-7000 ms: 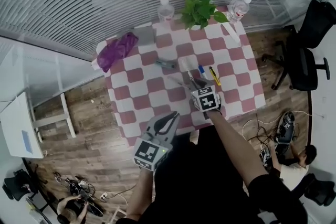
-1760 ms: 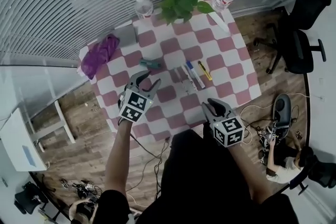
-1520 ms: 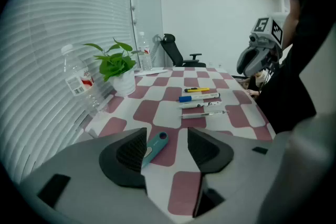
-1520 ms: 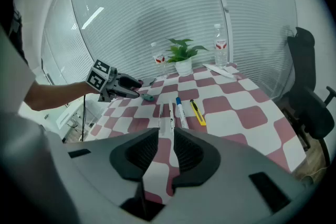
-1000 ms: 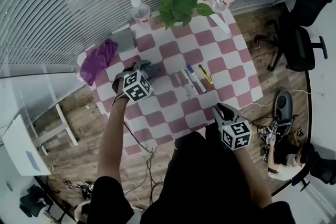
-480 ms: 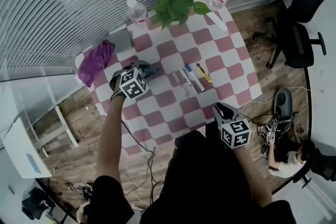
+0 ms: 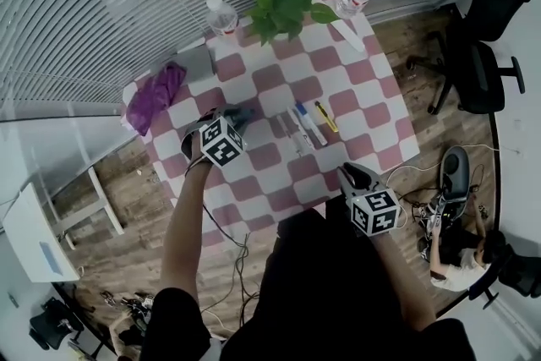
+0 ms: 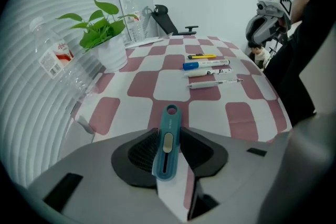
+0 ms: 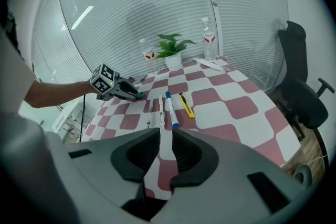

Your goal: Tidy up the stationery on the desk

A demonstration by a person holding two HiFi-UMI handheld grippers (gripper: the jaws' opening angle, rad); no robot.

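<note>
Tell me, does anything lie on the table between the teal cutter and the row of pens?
Nothing visible does. The left claw has just been closing its jaws on the teal cutter; between it and the pens lies only bare checkered tablecloth.

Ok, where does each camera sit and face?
Head view: on the head, steeply down at the checkered table; forearms, left gripper, right gripper show.
Left gripper view: rides along jaws just closing on a teal utility knife, toward the pens.
Right gripper view: rides along empty jaws just closing, toward the potted plant; left forearm shows.
Both gripper views show the blue marker.
</note>
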